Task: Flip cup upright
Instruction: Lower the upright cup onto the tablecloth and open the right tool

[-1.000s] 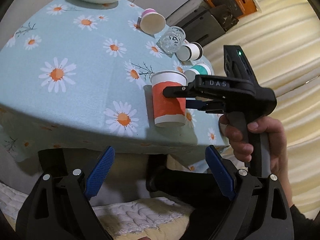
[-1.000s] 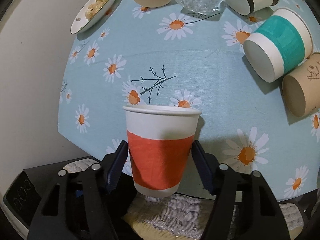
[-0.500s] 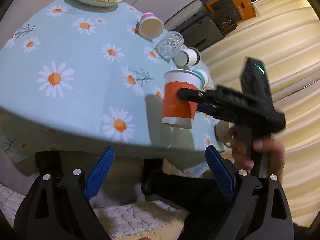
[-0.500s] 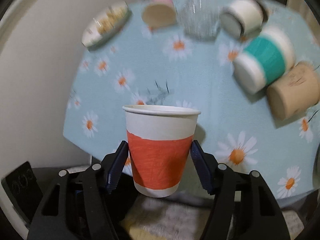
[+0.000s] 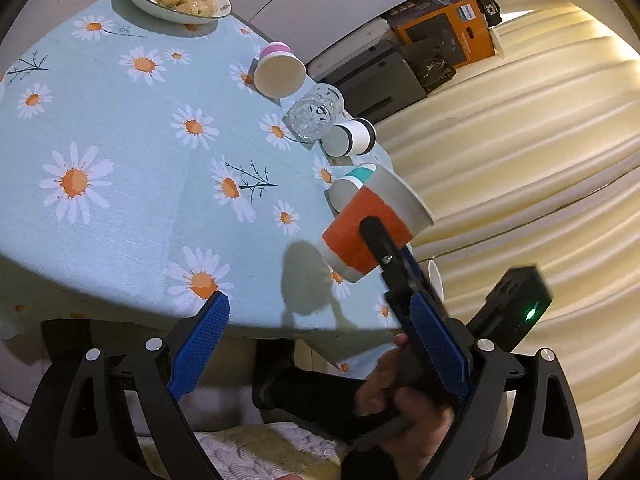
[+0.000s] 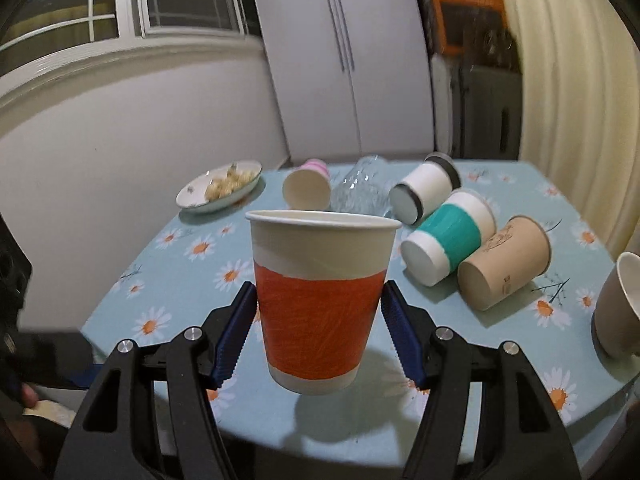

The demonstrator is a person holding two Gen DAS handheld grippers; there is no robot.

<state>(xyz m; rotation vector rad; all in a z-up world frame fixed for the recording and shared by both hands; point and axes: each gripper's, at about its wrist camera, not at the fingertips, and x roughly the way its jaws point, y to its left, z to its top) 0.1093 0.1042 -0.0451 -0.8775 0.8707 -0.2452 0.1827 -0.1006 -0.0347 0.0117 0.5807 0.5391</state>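
My right gripper (image 6: pixel 318 334) is shut on an orange-and-white paper cup (image 6: pixel 320 308), mouth up, held above the table's near edge over its shadow. In the left wrist view the same cup (image 5: pixel 372 232) leans to the right in the right gripper (image 5: pixel 384 248), lifted off the daisy tablecloth (image 5: pixel 132 152). My left gripper (image 5: pixel 320 344) is open and empty, below the table's front edge.
Lying on their sides at the back: a pink cup (image 6: pixel 306 188), a glass (image 6: pixel 360 188), a black-banded cup (image 6: pixel 424 192), a teal cup (image 6: pixel 448 236), a brown cup (image 6: pixel 504 260). A snack plate (image 6: pixel 220 192) sits far left. A mug (image 6: pixel 620 304) stands at right.
The right gripper has lifted the orange cup off the table and swung it right and level; the right wrist view now looks across the table, not down on it. The left gripper stays open.
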